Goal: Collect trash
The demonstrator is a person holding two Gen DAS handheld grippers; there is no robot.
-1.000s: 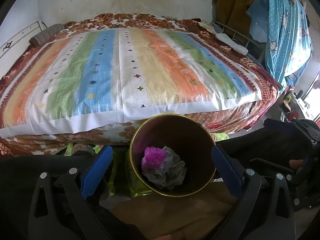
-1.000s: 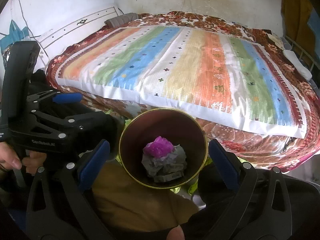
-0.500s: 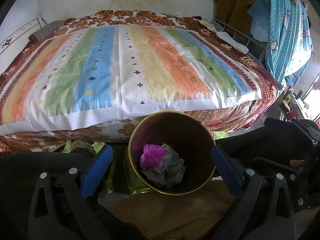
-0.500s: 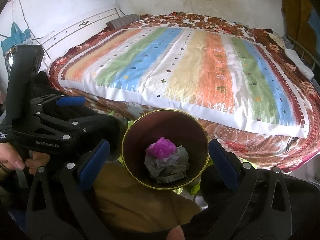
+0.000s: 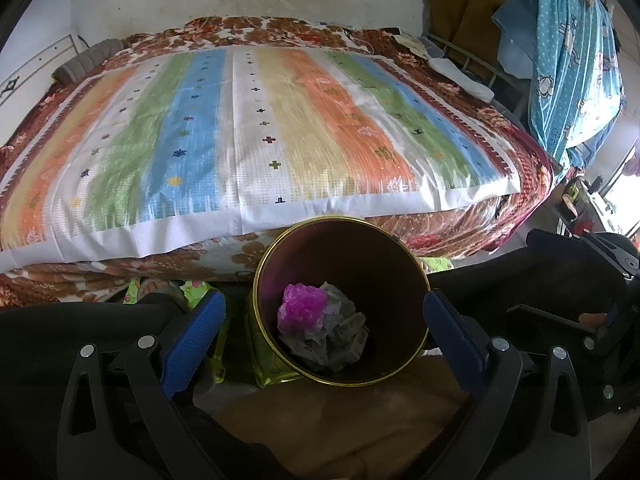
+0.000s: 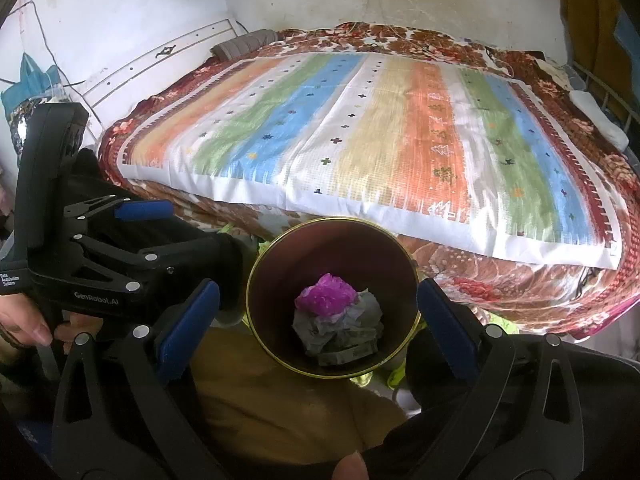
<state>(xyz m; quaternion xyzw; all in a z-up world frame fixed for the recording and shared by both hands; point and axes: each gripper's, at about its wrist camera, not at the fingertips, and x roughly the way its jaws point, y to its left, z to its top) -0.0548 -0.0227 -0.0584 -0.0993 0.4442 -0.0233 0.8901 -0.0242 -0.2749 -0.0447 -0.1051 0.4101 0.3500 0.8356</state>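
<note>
Blue rubber pads line the black two-finger left gripper, whose fingers are spread wide and released, one pad to the left of the bin and the other to its right, neither touching it. Between them stands the round dark-walled trash bin with a brass-coloured rim, set just in front of the bed edge and tilted so its mouth faces the camera. Inside it, at the bottom, lie a crumpled magenta plastic wad and, touching it on the right, crumpled grey-white paper. Beyond the bin, a bed carries a white woven spread with orange, green, blue and tan stripes over a brown floral blanket. Far right, a turquoise patterned cloth hangs by the wall. In the right wrist view, the left gripper body appears at far left, held by a bare hand. The black right gripper is likewise spread and released, its blue pads flanking the same bin without contact; the magenta wad sits on top of the grey paper. Tan cloth lies under the bin's near side.
</note>
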